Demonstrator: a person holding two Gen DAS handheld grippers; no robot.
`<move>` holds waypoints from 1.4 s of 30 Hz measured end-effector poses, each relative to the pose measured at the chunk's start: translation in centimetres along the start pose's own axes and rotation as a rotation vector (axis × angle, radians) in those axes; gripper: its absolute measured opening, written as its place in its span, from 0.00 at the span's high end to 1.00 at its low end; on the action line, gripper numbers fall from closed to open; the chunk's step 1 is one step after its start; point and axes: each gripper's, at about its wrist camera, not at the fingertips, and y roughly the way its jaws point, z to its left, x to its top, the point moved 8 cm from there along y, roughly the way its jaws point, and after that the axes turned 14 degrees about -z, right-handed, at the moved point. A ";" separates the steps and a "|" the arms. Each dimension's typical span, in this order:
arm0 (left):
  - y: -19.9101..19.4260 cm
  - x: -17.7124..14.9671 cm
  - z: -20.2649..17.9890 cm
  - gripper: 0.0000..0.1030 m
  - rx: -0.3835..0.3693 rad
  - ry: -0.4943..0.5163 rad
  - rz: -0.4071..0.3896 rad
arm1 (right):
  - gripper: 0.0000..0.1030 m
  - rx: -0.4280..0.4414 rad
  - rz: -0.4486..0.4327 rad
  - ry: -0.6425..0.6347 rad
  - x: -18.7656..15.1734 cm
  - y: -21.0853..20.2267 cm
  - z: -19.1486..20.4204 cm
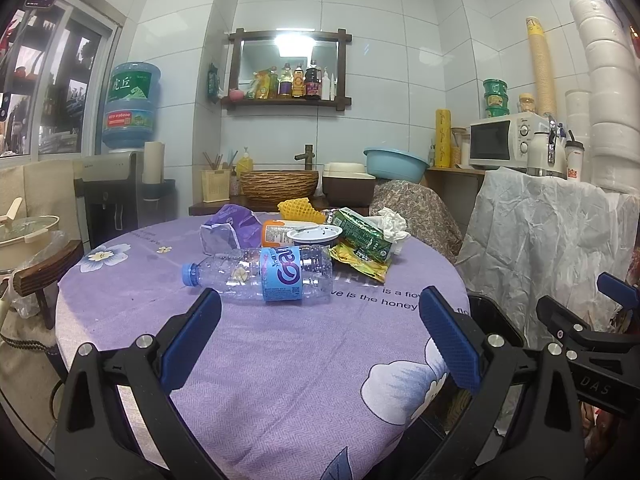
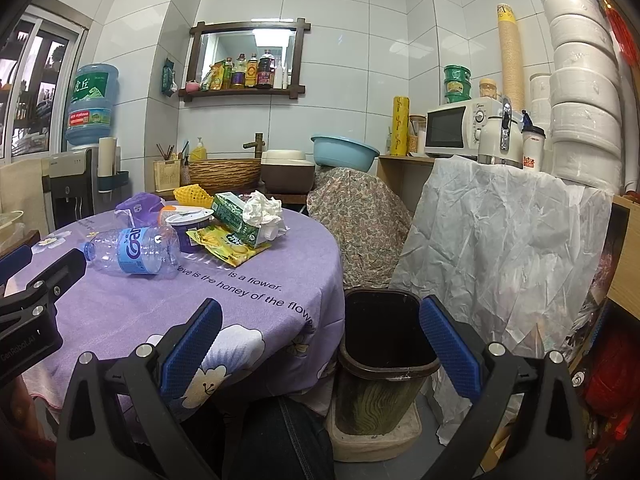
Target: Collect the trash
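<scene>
While both jaws gape empty: one bottle [image 1: 260, 274], one carton [image 1: 362, 234], one bin [image 2: 384, 360].

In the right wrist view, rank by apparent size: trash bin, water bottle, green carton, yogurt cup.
1. trash bin, nearest the camera, so partly inflated
2. water bottle
3. green carton
4. yogurt cup, partly hidden

Capped clear bottle [image 1: 260, 274] (on its side)
</scene>
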 end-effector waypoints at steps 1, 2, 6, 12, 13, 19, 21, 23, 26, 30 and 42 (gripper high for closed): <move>0.0 0.1 0.0 0.05 -0.001 0.001 0.000 | 0.05 0.000 0.001 0.000 0.1 0.0 0.0; 0.0 0.1 0.0 0.05 0.000 0.000 0.000 | 0.05 -0.001 0.000 0.000 0.0 -0.1 0.0; 0.0 0.1 0.0 0.05 0.000 0.002 -0.001 | 0.05 -0.001 0.000 0.000 0.0 -0.1 0.0; 0.1 0.0 0.0 0.05 -0.001 0.002 0.000 | 0.05 0.000 0.001 0.000 0.0 -0.1 0.0; 0.0 0.1 0.1 0.05 -0.001 0.002 0.000 | 0.05 0.000 0.000 0.000 0.0 -0.1 0.0; 0.1 0.0 0.1 0.05 0.001 0.003 -0.001 | 0.05 0.001 0.002 0.001 0.2 -0.1 0.0; 0.1 0.0 0.1 0.05 0.000 0.002 -0.001 | 0.05 0.000 0.001 0.000 0.2 -0.1 0.0; 0.1 0.0 0.1 0.05 -0.001 0.002 0.000 | 0.05 0.001 0.002 0.000 0.2 -0.1 0.0; 0.0 0.0 0.2 0.05 0.000 0.002 0.000 | 0.05 0.000 0.001 0.000 0.2 -0.1 0.0; 0.0 -0.1 0.2 0.05 0.000 0.003 0.000 | 0.05 0.000 0.001 0.000 0.2 -0.1 0.0; 1.0 -0.5 0.7 0.05 -0.007 0.011 0.034 | 0.05 0.059 0.058 0.039 -0.9 1.2 0.5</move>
